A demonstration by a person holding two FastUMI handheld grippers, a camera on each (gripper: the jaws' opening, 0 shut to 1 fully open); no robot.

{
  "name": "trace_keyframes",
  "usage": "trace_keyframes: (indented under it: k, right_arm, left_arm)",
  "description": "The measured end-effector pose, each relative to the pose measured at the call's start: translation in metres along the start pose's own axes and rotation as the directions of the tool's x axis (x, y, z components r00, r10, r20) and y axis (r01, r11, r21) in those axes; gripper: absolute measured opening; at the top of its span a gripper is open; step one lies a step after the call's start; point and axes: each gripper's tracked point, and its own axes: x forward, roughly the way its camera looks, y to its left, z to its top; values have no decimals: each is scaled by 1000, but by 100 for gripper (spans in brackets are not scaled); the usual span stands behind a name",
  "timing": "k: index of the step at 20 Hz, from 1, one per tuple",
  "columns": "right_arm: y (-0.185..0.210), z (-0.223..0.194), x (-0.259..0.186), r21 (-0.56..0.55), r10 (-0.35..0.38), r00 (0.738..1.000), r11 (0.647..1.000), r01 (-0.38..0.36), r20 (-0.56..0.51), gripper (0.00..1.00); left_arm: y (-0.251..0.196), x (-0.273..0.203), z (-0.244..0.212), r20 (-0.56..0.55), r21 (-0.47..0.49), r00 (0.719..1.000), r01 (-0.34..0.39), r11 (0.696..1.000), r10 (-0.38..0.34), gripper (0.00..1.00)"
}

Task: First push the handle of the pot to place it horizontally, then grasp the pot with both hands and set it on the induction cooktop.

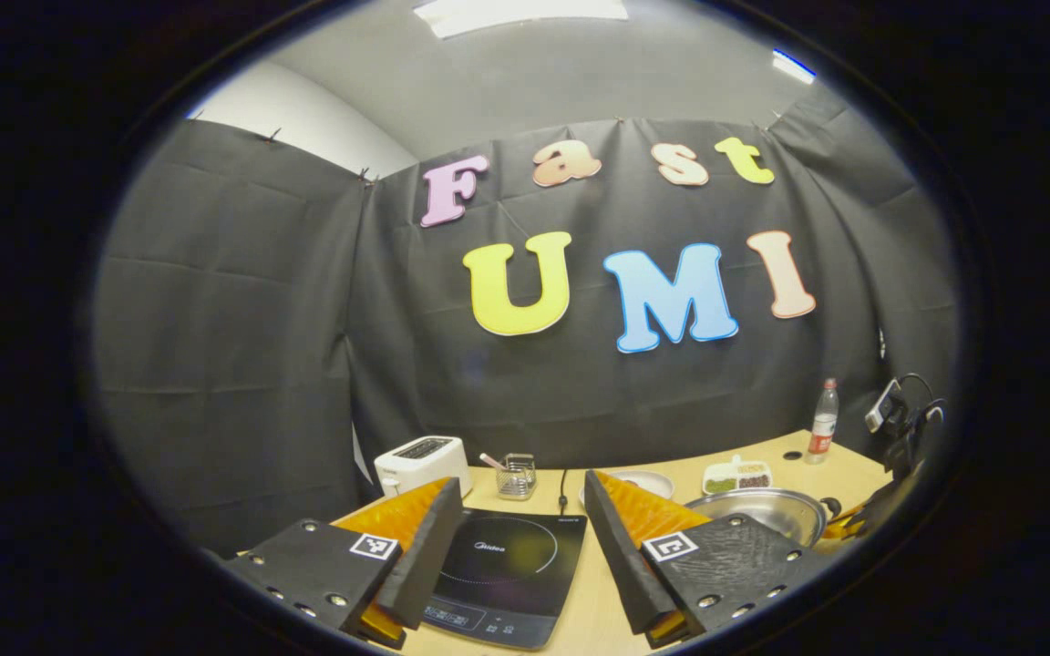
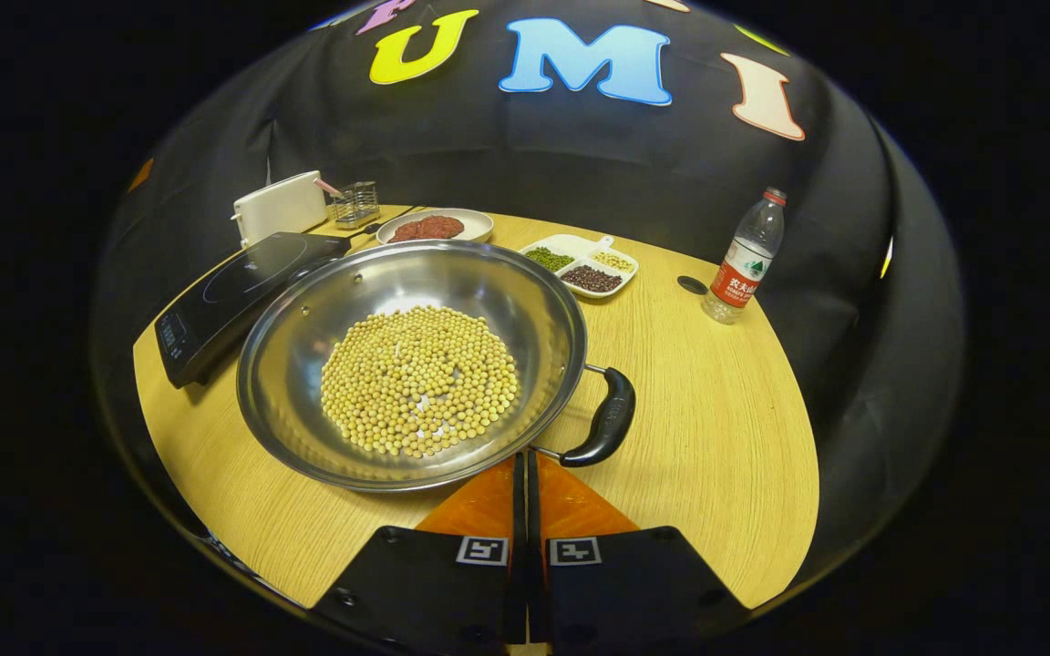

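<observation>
So the pot (image 2: 411, 364), full of yellow beans (image 2: 420, 380), sits on the table (image 2: 716, 419) just right of the cooktop (image 2: 242, 292), its rim overlapping the cooktop's edge, with one black handle (image 2: 605, 419) on its right side. The right gripper (image 2: 526, 469) is pressed together, tips right at the pot's near rim beside that handle. The left gripper (image 1: 525, 538) is spread wide, up over the cooktop.

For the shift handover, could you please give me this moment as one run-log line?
left claw: open above induction cooktop | right claw: shut, tips at pot rim beside handle | pot: on table, holds soybeans
</observation>
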Motion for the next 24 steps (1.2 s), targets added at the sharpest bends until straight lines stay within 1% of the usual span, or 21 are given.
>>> trace_keyframes:
  k: [2,3,4,5,6,8,9,10,14,15,16,17,18,19,20,21,22,23,24]
  right_arm:
    - [-6,3,5,13,-20,1000,1000,20,-2,2]
    - [-11,4,8,16,-32,999,999,32,-6,2]
    - [-13,6,11,24,-39,999,999,39,-3,2]
    - [-15,8,12,31,-46,999,998,46,0,2]
    - [-18,9,14,38,-57,998,998,57,1,2]
    - [-21,11,15,58,-75,997,995,75,0,2]
    - [-21,11,12,64,-75,997,995,74,1,2]
    - [-21,11,8,66,-78,997,995,77,7,2]
    - [-24,25,-14,101,-95,993,991,88,70,3]
    - [-23,31,-22,113,-99,991,990,89,91,3]
    - [-22,36,-28,126,-103,988,988,89,113,4]
    - [-22,44,-33,139,-110,984,986,90,138,7]
    - [-22,50,-37,152,-114,979,984,89,168,17]
    - [-22,57,-42,164,-120,974,982,88,194,47]
    - [-24,62,-46,174,-135,968,980,98,214,63]
    - [-27,67,-46,182,-151,960,977,110,234,94]
    - [-27,73,-49,186,-166,953,975,121,252,97]
    - [-29,78,-52,188,-179,947,973,130,269,97]
    - [-31,81,-53,186,-188,941,973,138,281,99]
  left_arm:
    - [-3,3,-2,-5,3,1000,-1,1000,1,79]
    - [-3,3,-2,-6,4,1000,0,1000,0,82]
    - [-5,5,-2,-8,6,1000,3,1000,-3,79]
    - [-7,7,-5,-9,8,1000,5,1000,-5,82]
    - [-9,8,-5,-10,10,1000,8,1000,-8,79]
    - [-11,11,-6,-11,10,1000,15,1000,-15,79]
    - [-13,11,-9,-12,8,1000,19,1000,-19,82]
    - [-16,14,-9,-14,6,1000,24,1000,-24,82]
    - [-27,23,-12,-11,6,998,58,998,-58,82]
    - [-32,26,-13,-10,7,997,72,997,-72,80]
    - [-37,29,-15,-10,6,996,88,996,-88,82]
    - [-42,33,-17,-12,1,994,109,994,-109,80]
    - [-47,37,-19,-15,-5,992,127,992,-127,80]
    - [-51,43,-22,-22,-9,989,143,990,-143,82]
    - [-54,48,-26,-30,-11,987,156,988,-156,82]
    - [-58,53,-32,-40,-14,984,171,985,-171,80]
    - [-64,59,-37,-51,-19,981,189,982,-190,82]
    - [-69,64,-43,-66,-24,976,206,978,-207,80]
    - [-75,69,-50,-86,-32,970,228,973,-230,82]
